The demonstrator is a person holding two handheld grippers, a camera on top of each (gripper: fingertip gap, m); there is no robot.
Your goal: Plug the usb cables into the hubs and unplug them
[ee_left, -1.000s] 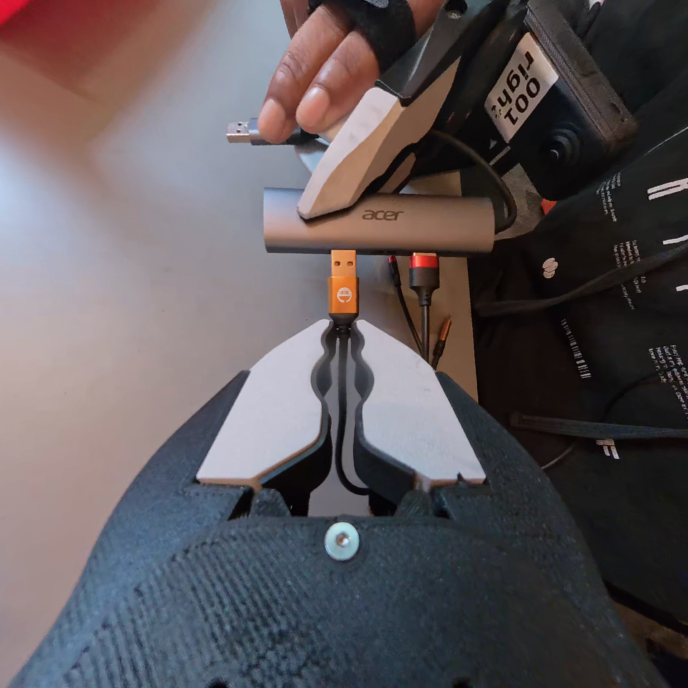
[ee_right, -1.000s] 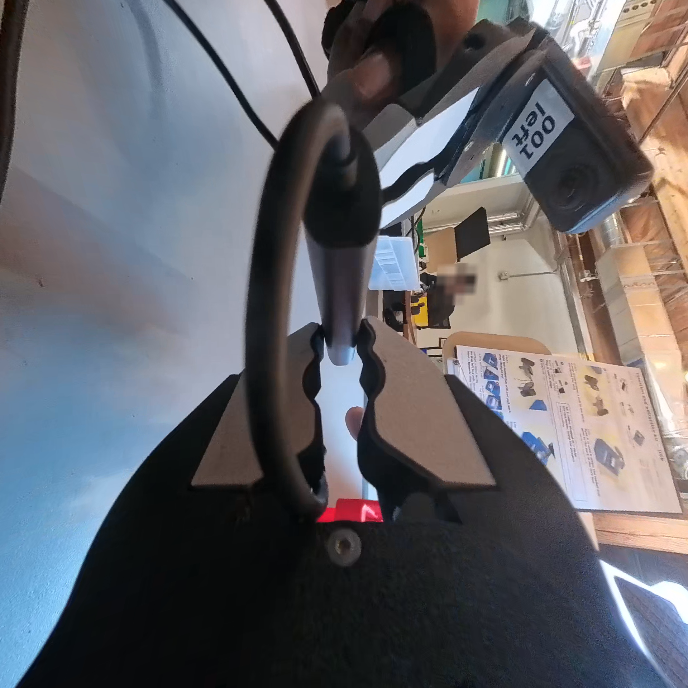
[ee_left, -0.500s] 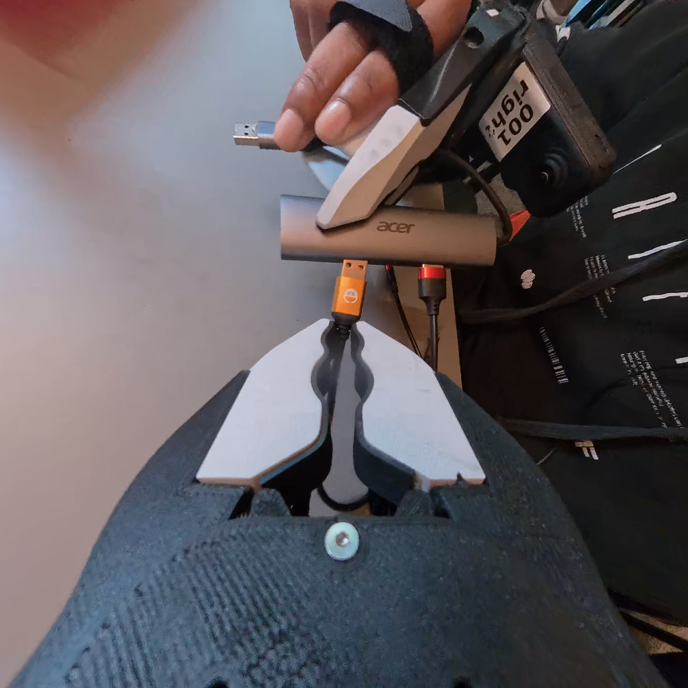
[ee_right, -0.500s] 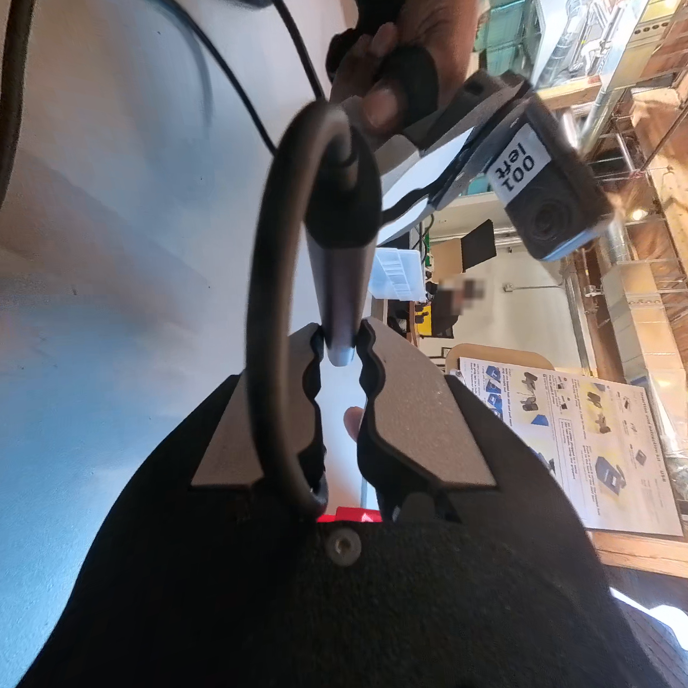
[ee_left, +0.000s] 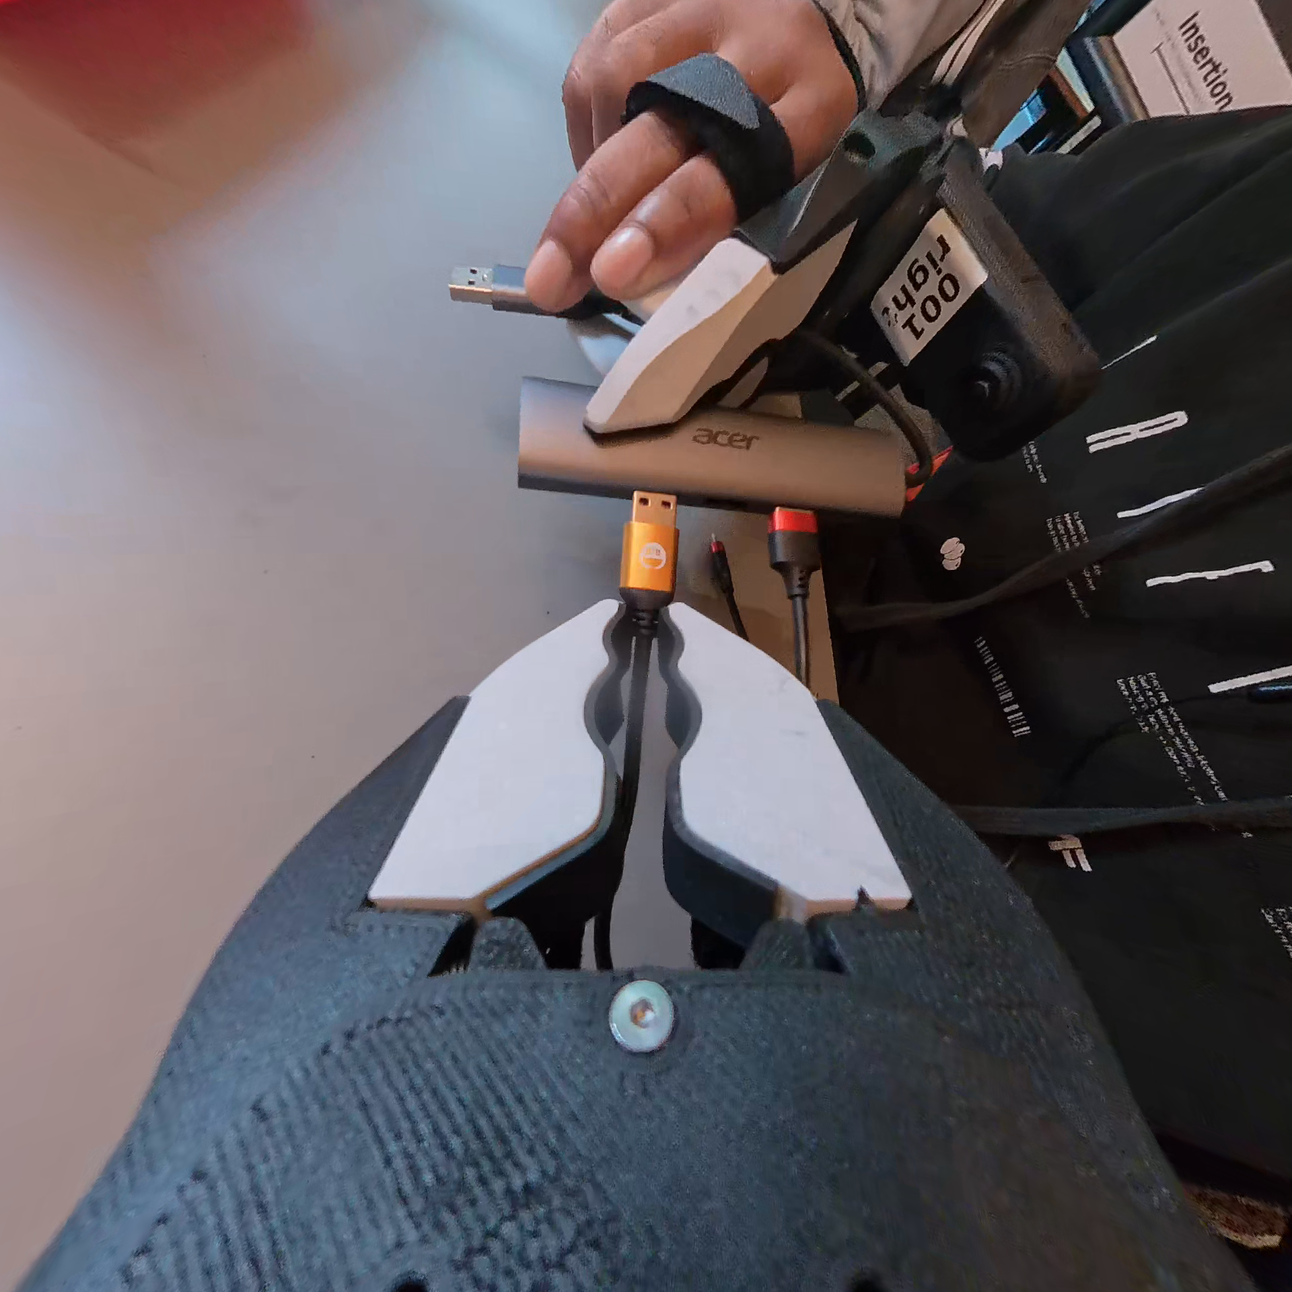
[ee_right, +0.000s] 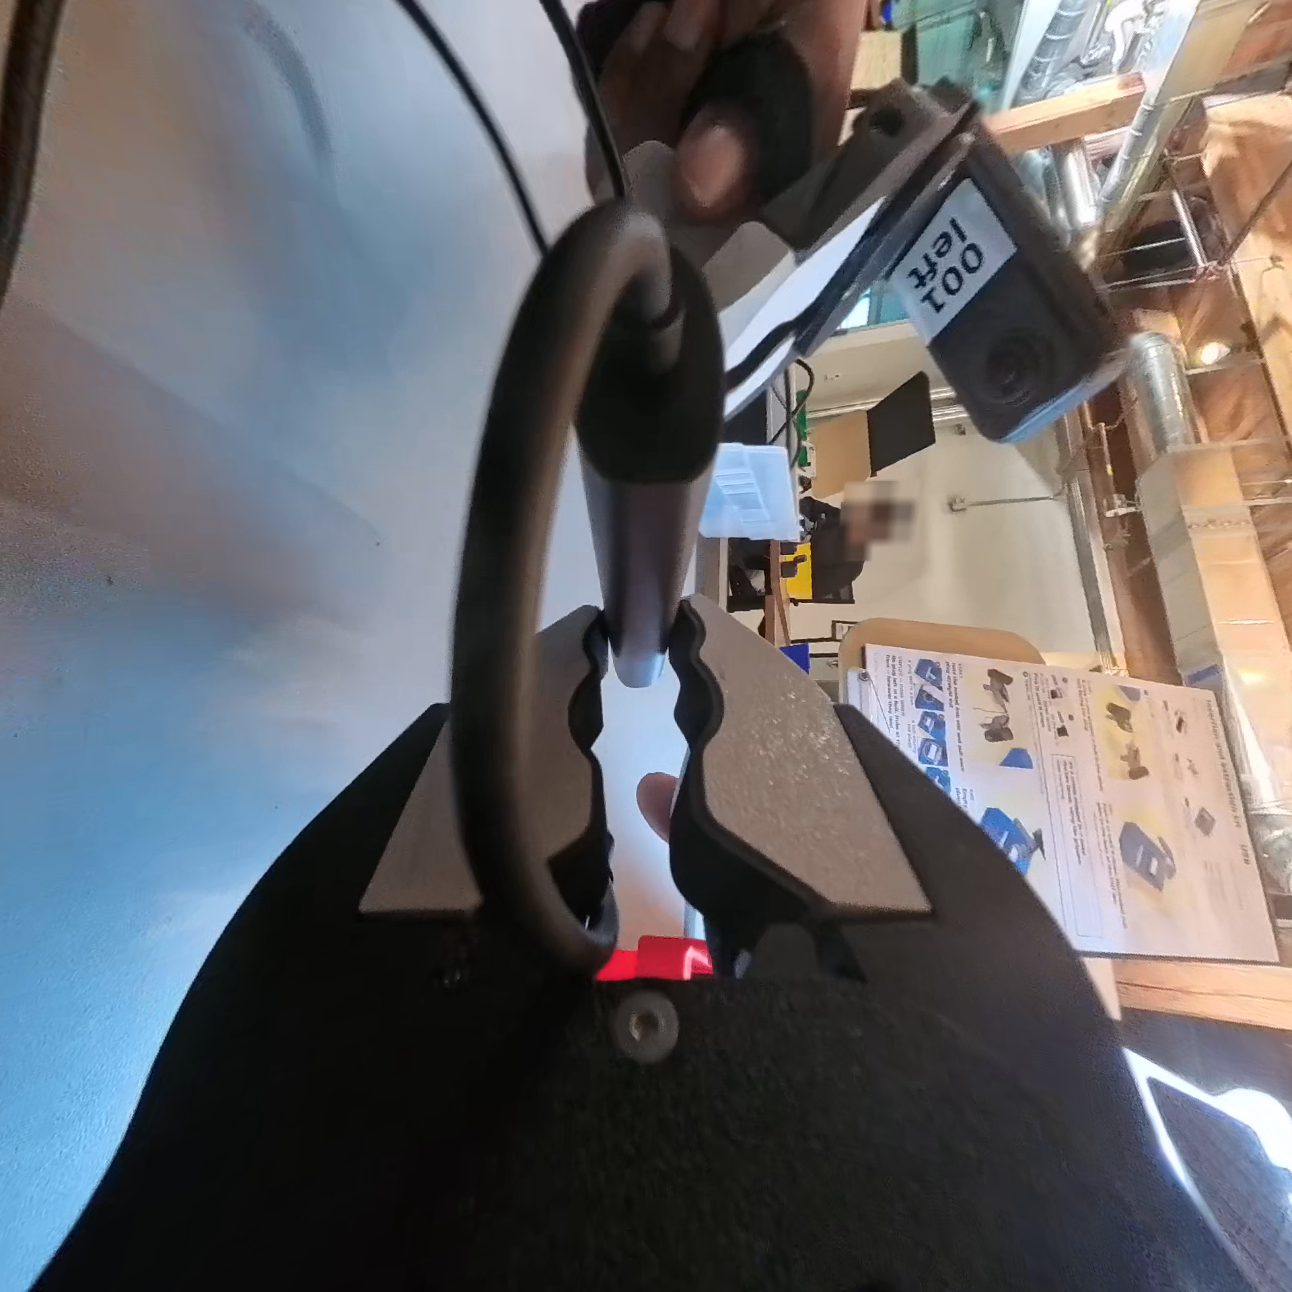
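Note:
My left gripper (ee_left: pixel 643 609) is shut on the black cable just behind an orange USB plug (ee_left: pixel 650 552). The plug's metal tip meets the front edge of a grey hub (ee_left: pixel 734 454); how deep it sits I cannot tell. My right gripper (ee_right: pixel 637 619) is shut on one end of the hub (ee_right: pixel 640 559), and its white finger (ee_left: pixel 671 363) lies over the hub in the left wrist view. A red plug (ee_left: pixel 793 535) sits in the hub's right port. The hub's own thick black lead (ee_right: pixel 489 629) loops round, and its grey plug (ee_left: pixel 482 286) sticks out free.
The grey table (ee_left: pixel 210 629) spreads to the left, with a blurred red thing (ee_left: pixel 105 56) at its far corner. A thin red-tipped cable (ee_left: pixel 720 559) lies under the hub. A person's dark printed garment (ee_left: pixel 1118 629) fills the right. A poster (ee_right: pixel 1049 804) hangs behind.
The hub has tilted a little, right end lower, and sits slightly nearer. The orange plug wobbled and stays at the port mouth. Both grips hold.

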